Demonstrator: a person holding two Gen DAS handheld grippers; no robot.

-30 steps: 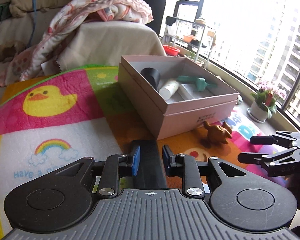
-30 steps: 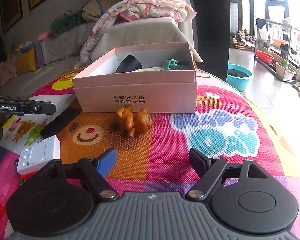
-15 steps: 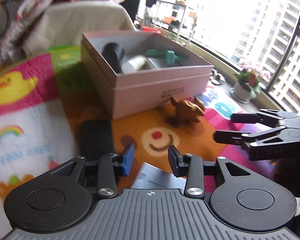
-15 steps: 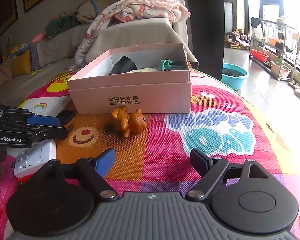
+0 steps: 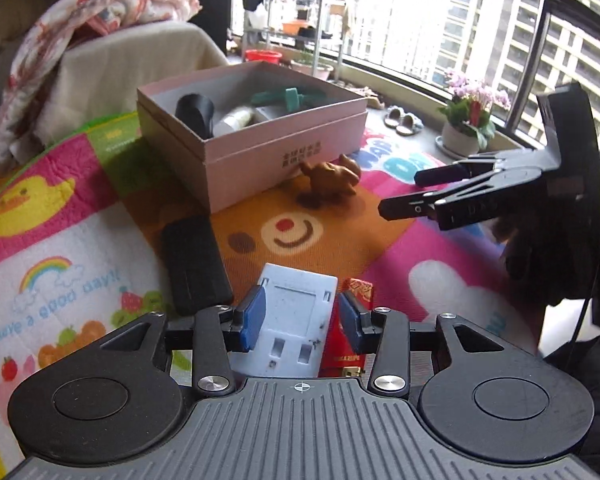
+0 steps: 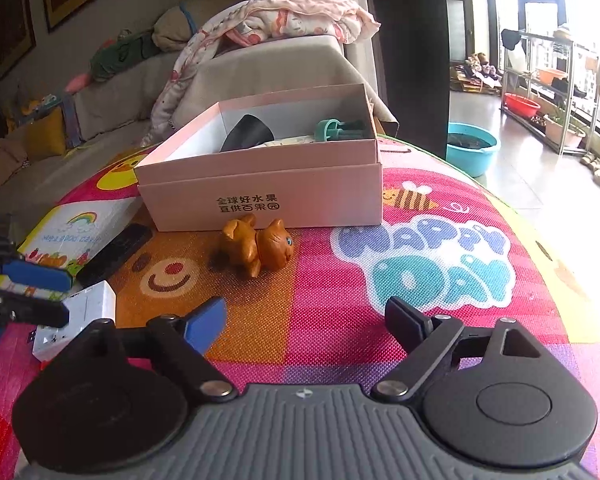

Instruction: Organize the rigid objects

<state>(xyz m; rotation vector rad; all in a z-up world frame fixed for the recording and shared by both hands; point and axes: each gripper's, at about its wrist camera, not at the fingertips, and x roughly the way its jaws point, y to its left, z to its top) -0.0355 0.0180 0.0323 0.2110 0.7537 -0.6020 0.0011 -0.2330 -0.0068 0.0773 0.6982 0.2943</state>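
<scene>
Socket block lies on the play mat between our left hand-held gripper's narrowly parted pads, not yet clamped, while our right hand-held gripper waits, opening wide, near the toy cat.

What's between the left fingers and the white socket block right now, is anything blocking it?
Nothing visible blocks it. The left gripper already has its open fingers on either side of the white socket block without pressing it. A red packet lies right beside the block, under the right-hand finger, and could get caught.
</scene>
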